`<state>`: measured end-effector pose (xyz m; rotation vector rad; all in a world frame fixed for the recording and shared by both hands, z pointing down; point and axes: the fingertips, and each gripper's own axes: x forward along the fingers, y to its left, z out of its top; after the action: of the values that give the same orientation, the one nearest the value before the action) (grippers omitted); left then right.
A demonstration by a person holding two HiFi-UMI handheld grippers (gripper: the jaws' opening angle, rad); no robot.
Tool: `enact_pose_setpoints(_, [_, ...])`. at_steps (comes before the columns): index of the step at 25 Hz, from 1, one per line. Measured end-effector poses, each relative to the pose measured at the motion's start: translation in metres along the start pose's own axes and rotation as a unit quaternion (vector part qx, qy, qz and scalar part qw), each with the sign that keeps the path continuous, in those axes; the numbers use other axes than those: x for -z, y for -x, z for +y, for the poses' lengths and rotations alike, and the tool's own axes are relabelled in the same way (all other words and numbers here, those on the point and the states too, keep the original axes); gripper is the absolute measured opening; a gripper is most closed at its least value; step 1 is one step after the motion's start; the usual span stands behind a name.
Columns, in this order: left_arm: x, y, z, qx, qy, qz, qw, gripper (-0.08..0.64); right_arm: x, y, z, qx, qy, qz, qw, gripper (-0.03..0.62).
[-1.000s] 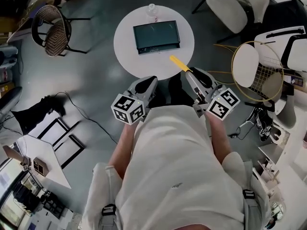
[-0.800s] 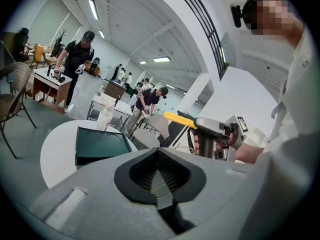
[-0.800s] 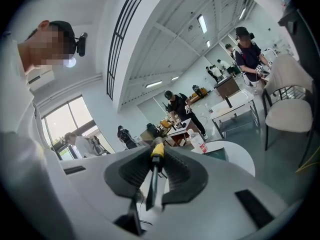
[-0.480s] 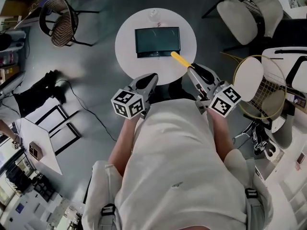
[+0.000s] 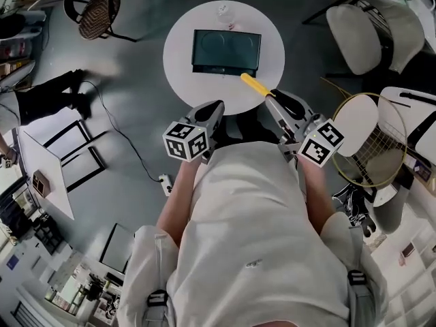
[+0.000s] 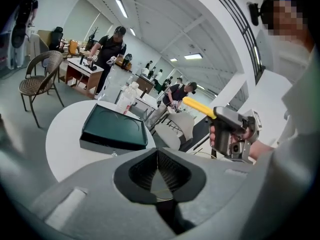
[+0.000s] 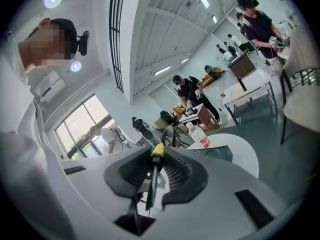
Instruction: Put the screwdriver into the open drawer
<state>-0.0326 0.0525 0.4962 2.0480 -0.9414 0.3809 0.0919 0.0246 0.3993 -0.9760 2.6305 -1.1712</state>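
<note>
Right gripper pinches the screwdriver, its yellow handle jutting over the near right edge of the round table, just short of the open drawer. Left gripper has its jaws pressed together, empty.

The head camera looked steeply down on the round table from above the person. The camera on the left gripper faced across that table from close beside its edge. The one on the right gripper looked nearly level, with the table farther off. All three views shared the table.
</note>
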Motion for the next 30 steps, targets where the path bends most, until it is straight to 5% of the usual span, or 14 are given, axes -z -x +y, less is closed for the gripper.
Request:
enact_pose_setpoints(23, [0.047,-0.083,0.091,-0.063,0.008,0.069,0.9956,0.015,0.024,0.008,-0.006,0.037,0.002,0.047,0.998,0.081])
enact_pose_setpoints(30, [0.062,-0.107,0.11,-0.08,0.012,0.1,0.9917,0.077,0.027,0.005,-0.005,0.034,0.01,0.061,0.997,0.081])
